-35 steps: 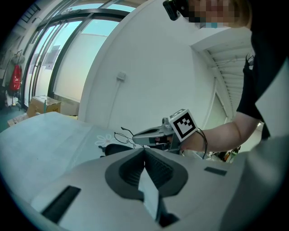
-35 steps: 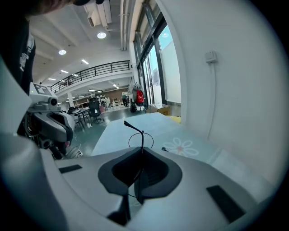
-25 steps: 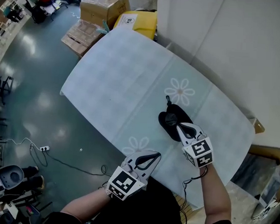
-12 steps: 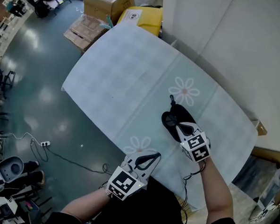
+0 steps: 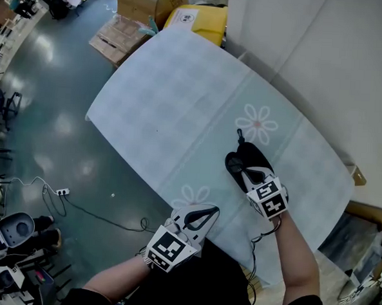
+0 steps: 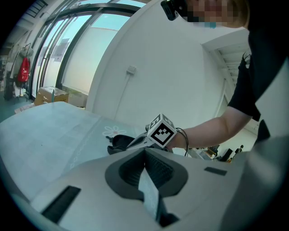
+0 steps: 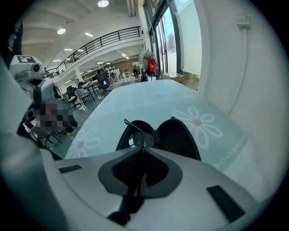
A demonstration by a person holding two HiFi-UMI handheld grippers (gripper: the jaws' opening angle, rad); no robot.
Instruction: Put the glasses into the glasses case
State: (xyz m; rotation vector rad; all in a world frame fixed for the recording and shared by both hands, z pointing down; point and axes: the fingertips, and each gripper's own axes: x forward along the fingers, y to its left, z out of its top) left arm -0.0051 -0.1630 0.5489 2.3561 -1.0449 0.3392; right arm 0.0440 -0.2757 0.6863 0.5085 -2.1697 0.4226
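Note:
The black glasses case (image 5: 245, 160) lies open on the pale tablecloth (image 5: 168, 108), both halves (image 7: 177, 135) facing up. My right gripper (image 5: 253, 176) hangs over the case's near half, shut on the thin wire-framed glasses (image 7: 136, 139). One round lens and a temple wire stick out past the jaw tips (image 7: 142, 149), just above the left half of the case. My left gripper (image 5: 200, 215) sits at the table's near edge, shut and empty (image 6: 145, 151), apart from the case. From it I see the right gripper's marker cube (image 6: 161, 130) and the case (image 6: 118, 142) beyond.
A white wall (image 5: 325, 66) runs along the table's right side. Cardboard boxes (image 5: 148, 1) and a yellow box (image 5: 198, 20) stand past the far end. Grey floor with a cable and power strip (image 5: 61, 192) lies to the left. Daisy prints (image 5: 257, 124) mark the cloth.
My right gripper has shifted a little further over the open case with the glasses in it. The left gripper has stayed where it was.

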